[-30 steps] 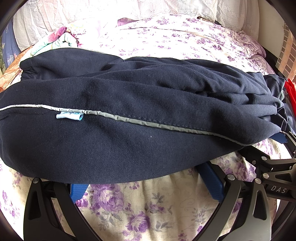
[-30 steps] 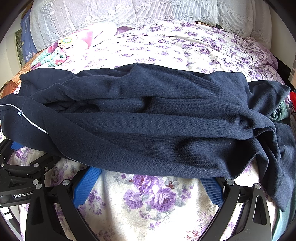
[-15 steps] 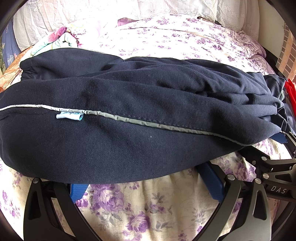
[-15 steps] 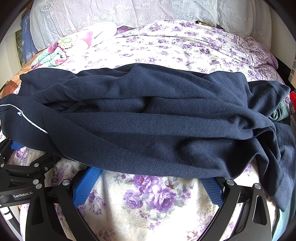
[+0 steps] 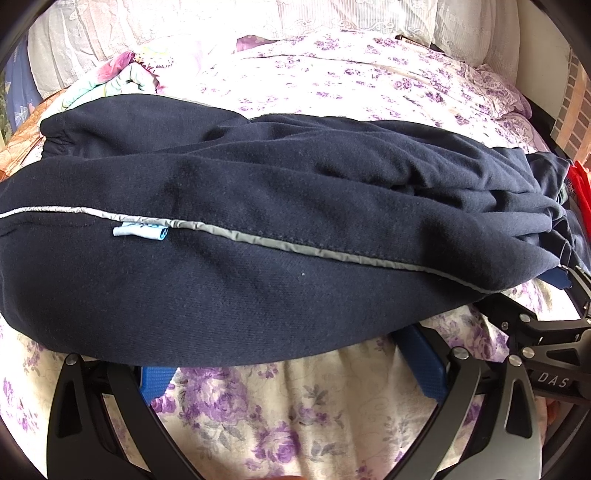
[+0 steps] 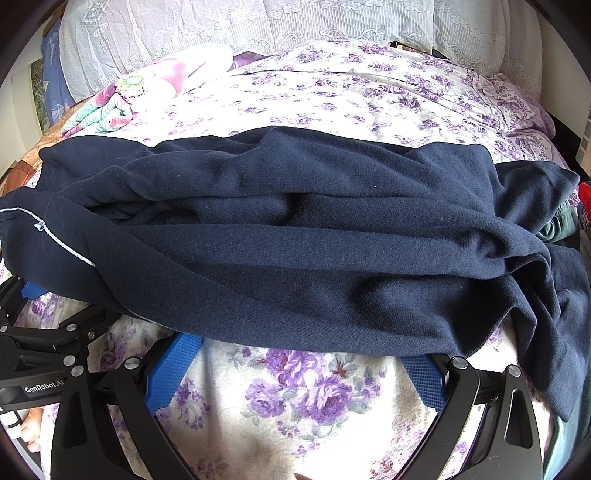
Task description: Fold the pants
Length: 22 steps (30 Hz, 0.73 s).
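Note:
Dark navy pants (image 5: 280, 229) with a grey side stripe (image 5: 295, 249) and a small light blue tag (image 5: 140, 232) lie crosswise on the bed, rumpled and folded lengthwise. They also fill the right wrist view (image 6: 303, 243). My left gripper (image 5: 291, 363) is open, its blue pads (image 5: 424, 365) at the pants' near edge, tips under the cloth. My right gripper (image 6: 299, 365) is open too, its blue pads (image 6: 173, 369) at the near edge further right. Each gripper shows at the side of the other's view.
The bed has a purple floral sheet (image 6: 303, 398). Lace pillows (image 6: 258, 33) line the headboard. A colourful folded cloth (image 6: 110, 107) lies at the far left. A red item (image 5: 580, 192) and a green cloth (image 6: 557, 225) sit at the right edge.

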Motion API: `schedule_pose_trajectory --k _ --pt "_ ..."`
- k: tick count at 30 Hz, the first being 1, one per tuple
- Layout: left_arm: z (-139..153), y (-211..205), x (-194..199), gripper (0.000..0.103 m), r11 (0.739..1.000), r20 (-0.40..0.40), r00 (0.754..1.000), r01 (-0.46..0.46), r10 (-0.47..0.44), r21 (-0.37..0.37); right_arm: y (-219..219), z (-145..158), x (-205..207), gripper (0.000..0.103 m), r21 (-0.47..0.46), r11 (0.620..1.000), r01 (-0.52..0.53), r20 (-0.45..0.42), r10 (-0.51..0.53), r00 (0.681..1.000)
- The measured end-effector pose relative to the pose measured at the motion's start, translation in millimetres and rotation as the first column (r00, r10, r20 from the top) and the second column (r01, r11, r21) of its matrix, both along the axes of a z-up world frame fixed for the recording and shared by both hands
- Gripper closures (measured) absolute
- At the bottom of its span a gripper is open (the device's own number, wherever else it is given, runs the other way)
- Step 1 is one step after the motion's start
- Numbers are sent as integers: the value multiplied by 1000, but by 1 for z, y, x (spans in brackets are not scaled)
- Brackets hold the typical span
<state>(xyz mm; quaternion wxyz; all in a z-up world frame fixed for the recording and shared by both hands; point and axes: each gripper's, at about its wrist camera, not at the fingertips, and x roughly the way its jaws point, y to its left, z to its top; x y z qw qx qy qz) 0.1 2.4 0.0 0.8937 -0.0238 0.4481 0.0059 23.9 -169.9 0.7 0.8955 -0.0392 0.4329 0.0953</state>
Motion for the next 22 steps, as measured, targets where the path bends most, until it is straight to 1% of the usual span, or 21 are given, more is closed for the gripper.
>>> schedule_pose_trajectory --k 3,5,8,10,13,17,19,22 --pt "7 5 -9 4 1000 40 999 -27 27 4 -5 3 -5 3 18 1000 -1 10 1 1000" --pt "16 8 -20 4 998 114 991 -65 63 16 -7 7 -12 3 24 1000 11 44 -12 999" --pt "30 6 -40 4 994 238 968 -98 84 46 -14 20 -28 3 45 998 32 140 -38 989" --pt "37 3 -49 4 990 291 952 -119 93 73 -20 32 -45 3 76 997 36 237 -53 970" --pt "43 1 -55 4 985 326 939 -146 108 93 -22 40 -61 3 86 996 38 319 -64 946" --pt "47 -1 -59 4 977 352 927 -179 128 118 -22 43 -66 3 71 996 48 348 -69 935" --pt "50 -4 -67 4 965 392 909 -215 143 147 -21 42 -65 3 54 997 57 346 -72 935" --pt "58 -9 -76 4 958 455 879 -237 141 161 -20 40 -63 3 40 997 62 335 -72 940"
